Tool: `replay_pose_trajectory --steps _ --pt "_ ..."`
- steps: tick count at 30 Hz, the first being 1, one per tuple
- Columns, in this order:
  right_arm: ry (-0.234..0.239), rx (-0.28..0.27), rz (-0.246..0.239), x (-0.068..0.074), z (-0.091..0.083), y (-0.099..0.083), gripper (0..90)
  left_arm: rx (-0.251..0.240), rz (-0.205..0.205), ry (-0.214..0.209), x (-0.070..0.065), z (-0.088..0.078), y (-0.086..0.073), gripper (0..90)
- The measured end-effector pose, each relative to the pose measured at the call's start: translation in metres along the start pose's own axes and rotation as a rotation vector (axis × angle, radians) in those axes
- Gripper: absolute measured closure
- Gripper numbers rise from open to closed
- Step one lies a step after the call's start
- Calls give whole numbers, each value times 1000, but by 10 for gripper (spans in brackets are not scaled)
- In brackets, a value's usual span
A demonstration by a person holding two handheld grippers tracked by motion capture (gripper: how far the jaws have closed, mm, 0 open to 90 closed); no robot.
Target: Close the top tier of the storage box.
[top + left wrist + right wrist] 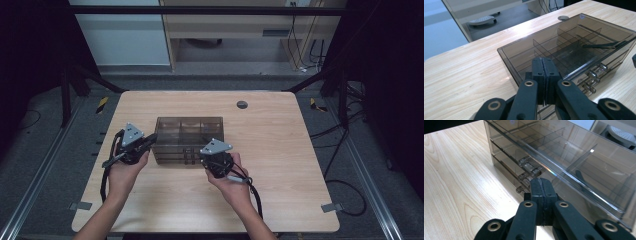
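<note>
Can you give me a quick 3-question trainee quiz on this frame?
1. True or false: the left gripper has its jaws shut with nothing between them.
2. What sits between the two grippers on the table? A) smoky clear drawer organizer B) cardboard carton C) metal tray
3. On which face of the organizer are the drawer knobs?

Key: 1 true; 2 A; 3 the face towards the person, near the right gripper.
</note>
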State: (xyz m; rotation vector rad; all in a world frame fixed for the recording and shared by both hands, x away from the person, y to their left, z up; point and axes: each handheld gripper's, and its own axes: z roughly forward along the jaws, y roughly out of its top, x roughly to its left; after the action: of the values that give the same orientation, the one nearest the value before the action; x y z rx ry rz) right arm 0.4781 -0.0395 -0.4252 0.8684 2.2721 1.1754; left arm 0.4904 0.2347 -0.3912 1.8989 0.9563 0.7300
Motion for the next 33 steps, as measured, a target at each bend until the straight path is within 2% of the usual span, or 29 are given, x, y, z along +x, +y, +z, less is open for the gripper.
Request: replay_pose_trajectory --steps 33 --pt "-31 -39 36 -21 -32 1 900 -32 20 1 3 -26 -10 850"
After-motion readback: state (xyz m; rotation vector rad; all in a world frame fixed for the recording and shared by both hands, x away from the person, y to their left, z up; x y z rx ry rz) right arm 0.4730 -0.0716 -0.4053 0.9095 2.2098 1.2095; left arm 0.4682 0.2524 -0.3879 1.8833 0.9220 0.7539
